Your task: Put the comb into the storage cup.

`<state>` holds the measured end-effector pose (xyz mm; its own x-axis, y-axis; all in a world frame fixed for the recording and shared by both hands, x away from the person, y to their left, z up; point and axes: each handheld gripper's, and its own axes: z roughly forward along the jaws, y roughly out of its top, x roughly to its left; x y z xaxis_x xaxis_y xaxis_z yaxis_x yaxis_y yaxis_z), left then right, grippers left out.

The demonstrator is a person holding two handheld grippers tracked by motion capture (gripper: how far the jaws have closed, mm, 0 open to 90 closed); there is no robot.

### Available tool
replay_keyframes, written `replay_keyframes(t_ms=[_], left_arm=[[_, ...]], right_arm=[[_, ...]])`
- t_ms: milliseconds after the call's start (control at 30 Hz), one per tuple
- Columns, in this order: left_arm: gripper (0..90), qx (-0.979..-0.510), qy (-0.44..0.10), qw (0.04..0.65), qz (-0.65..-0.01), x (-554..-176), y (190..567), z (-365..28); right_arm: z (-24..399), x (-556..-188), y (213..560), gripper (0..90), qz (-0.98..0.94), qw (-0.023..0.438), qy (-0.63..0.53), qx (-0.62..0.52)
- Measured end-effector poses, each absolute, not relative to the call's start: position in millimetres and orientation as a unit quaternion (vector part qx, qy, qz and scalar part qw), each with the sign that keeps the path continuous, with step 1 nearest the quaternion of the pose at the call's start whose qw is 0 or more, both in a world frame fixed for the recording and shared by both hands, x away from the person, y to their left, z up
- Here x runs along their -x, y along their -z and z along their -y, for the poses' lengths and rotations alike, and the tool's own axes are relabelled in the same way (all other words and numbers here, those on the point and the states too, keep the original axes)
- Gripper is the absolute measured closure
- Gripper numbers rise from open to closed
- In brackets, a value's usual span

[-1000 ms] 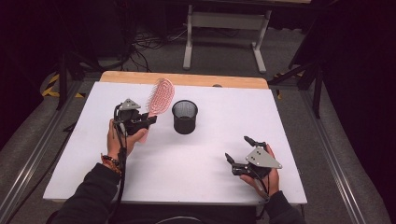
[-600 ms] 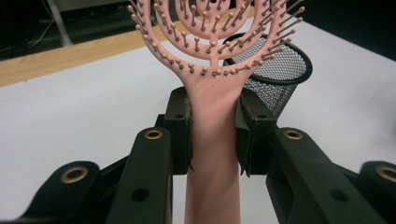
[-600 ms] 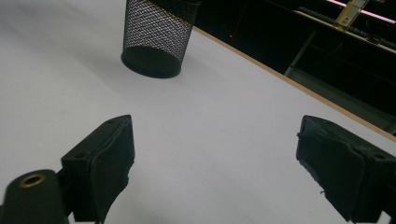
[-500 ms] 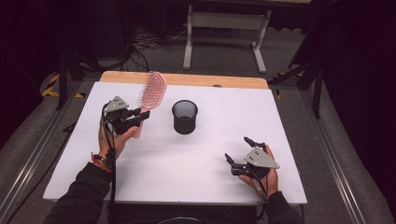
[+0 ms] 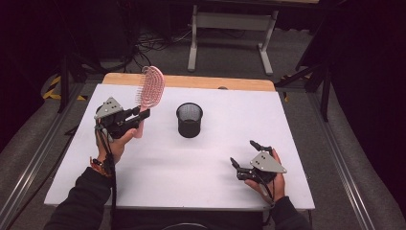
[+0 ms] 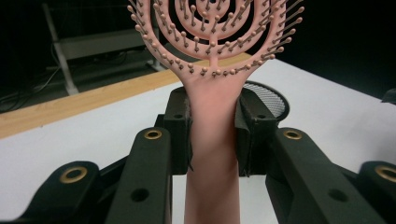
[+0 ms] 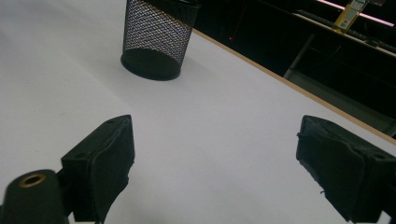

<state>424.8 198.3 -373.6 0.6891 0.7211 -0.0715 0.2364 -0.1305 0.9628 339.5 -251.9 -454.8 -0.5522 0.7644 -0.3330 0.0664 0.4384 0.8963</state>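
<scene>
Right gripper (image 5: 245, 162): nearest to you, low over the near right of the white table (image 5: 297, 124). Its jaws stand wide apart with nothing between them; in the right gripper view you see bare table between the pads.

Left gripper (image 5: 139, 114): you have it raised over the left side of the table, jaws clamped on the handle of the pink hairbrush (image 5: 149, 91). In the left gripper view both pads (image 6: 180, 133) press the handle from either side, just below the neck where the head begins.

Hairbrush, place: off the table, carried in the air to the left of the black mesh cup (image 5: 189, 120), near it but apart.

Hairbrush, long axis: close to upright, handle down in your grip, head up and leaning a little away from you towards the far wooden edge (image 5: 191, 81). The bristles (image 6: 210, 44) face back at the left gripper's camera.

Mesh cup: stands upright near the middle of the table, mouth open; as far as you can see, nothing is in it.

Done so far: by my reading, the brush is picked up, firmly held and lifted.

Left to do: likely you carry it over the cup's mouth, lower it in handle first, then let go. The grip sits high on the handle, so the lower handle is free to enter.
</scene>
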Motion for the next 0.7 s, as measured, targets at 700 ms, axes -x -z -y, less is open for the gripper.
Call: replay_keyframes(t_ms=[700], left_arm=[[69.6, -0.691, -0.249, 0.616, -0.284, -407.7, 361.9, -198.3]], right_arm=[[252.6, -342.8, 457.0, 12.0, -0.756, 0.381, -0.451, -0.281]])
